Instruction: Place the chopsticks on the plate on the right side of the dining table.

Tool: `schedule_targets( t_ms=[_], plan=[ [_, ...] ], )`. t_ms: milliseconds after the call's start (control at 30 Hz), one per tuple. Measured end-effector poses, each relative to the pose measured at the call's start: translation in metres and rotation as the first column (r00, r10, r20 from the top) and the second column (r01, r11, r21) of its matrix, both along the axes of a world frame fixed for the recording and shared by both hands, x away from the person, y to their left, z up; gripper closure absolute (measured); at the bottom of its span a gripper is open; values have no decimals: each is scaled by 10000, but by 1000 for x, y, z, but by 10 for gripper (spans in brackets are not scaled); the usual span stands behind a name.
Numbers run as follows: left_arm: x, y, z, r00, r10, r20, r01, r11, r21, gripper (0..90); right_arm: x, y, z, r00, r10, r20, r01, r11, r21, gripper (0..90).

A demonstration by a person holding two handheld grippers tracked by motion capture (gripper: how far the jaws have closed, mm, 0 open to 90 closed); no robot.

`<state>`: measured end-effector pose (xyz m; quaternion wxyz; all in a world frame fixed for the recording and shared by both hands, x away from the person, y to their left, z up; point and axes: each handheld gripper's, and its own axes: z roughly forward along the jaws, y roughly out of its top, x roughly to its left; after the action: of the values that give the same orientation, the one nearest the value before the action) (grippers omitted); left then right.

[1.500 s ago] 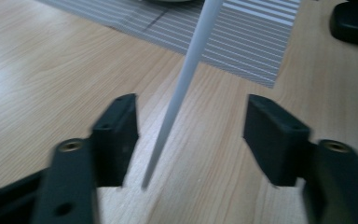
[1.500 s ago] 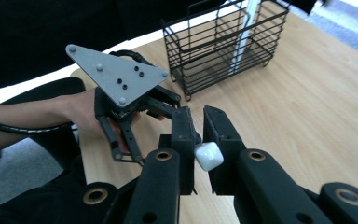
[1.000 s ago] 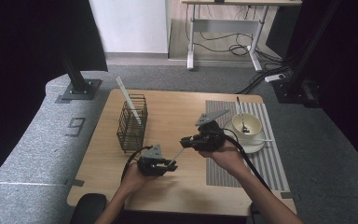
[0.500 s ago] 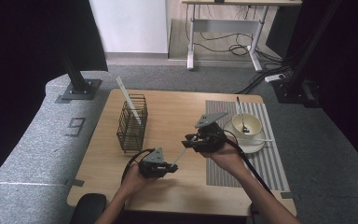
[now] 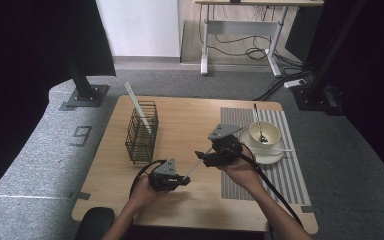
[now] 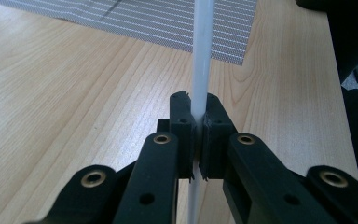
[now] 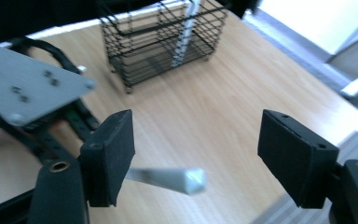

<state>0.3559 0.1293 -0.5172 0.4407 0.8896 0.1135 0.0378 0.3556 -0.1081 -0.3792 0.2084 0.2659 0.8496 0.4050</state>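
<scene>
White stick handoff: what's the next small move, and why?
Probably draw the right tool back off the white stick. Its jaws have just been opening and stand apart, with the stick's free end between them but unpressed, while the left tool is clamped on it. Then the left can carry it toward the wire basket.

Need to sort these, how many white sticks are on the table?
2: one white stick stands in the wire basket; the other is clamped in the left gripper.
</scene>
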Motion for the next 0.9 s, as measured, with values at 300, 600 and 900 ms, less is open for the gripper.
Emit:
schedule_targets(
  t_ms=[300, 600, 900],
  plan=[
    [1, 2, -1, 9998, -6, -176, 2, 9998, -205, 855, 4, -20, -12, 9979, -641, -128, 643, 9979, 113, 263],
    [2, 3, 0, 9999, -4, -102, 0, 9995, -314, 854, 10, -48, -36, 9884, -1369, -658, 1390, 9899, 282, 265],
    [1, -1, -2, 9999, -48, -149, 51, 9998, 188, 854, 11, -63, -53, 9817, -1568, -1083, 1621, 9859, 412, 265]
  ],
)
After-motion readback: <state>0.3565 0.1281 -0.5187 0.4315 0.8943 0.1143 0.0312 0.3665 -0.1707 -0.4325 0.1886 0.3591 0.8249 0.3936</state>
